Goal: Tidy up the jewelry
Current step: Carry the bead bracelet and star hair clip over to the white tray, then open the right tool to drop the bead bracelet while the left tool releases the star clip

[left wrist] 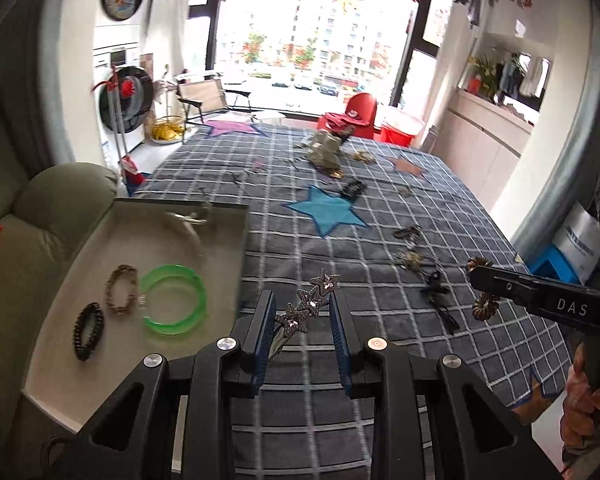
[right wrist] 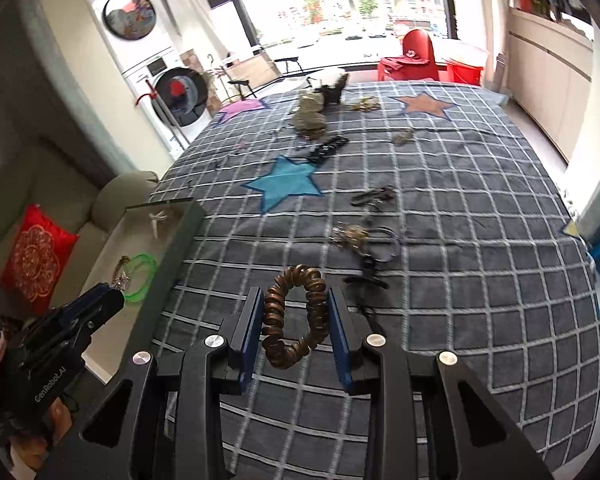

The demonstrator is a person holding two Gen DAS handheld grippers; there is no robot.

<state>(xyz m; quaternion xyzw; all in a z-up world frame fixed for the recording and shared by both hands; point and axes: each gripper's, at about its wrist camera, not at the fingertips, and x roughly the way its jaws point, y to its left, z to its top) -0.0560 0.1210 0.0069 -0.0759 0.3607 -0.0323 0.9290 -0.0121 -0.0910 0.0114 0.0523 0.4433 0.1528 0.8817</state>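
My left gripper (left wrist: 302, 314) is shut on a rhinestone star hair clip (left wrist: 310, 303), held above the checked cloth just right of the grey tray (left wrist: 220, 256). The tray holds a green bangle (left wrist: 175, 300), a brown braided bracelet (left wrist: 121, 289), a black coil tie (left wrist: 88, 330) and a clear hairband (left wrist: 188, 220). My right gripper (right wrist: 296, 312) is shut on a brown spiral hair tie (right wrist: 294, 316) above the cloth; it shows in the left wrist view (left wrist: 484, 286) too. The left gripper shows at the tray's edge in the right wrist view (right wrist: 112, 292).
Several loose jewelry pieces lie on the star-patterned checked cloth (right wrist: 460, 240): dark clips (right wrist: 374, 196), a tangled bunch (right wrist: 352, 234), a black chain (right wrist: 328, 148), a pile at the far end (right wrist: 310, 114). A green sofa (left wrist: 28, 240) with a red cushion (right wrist: 36, 260) lies left.
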